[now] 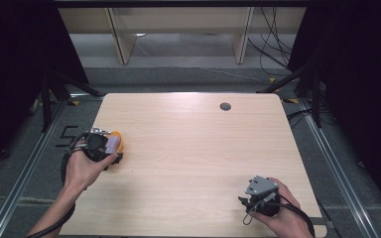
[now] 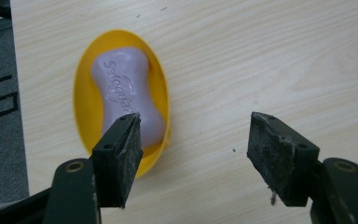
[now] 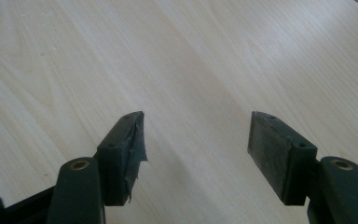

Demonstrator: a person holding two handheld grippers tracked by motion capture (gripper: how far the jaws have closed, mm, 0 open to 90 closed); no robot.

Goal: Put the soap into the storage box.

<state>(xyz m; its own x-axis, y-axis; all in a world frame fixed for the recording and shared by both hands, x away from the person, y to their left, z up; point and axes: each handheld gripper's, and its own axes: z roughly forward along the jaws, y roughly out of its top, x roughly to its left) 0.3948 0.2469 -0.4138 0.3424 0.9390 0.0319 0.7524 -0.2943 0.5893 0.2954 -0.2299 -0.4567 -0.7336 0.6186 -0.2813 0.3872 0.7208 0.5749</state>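
The soap [image 2: 127, 100] lies lengthwise in the yellow dish [image 2: 85, 105], at the table's [image 1: 193, 148] left edge. It's a pale purple bar w/ a pinched waist and raised lettering I can't fully read. My left hand-held gripper [image 2: 193, 154] hangs over it, jaws wide apart, nothing between them; its left jaw covers the bar's near end and part of the dish rim. From above, my hand [image 1: 82, 168] hides most of the dish. My right hand-held gripper [image 3: 196, 156] is well apart, jaws spread, over bare wood.
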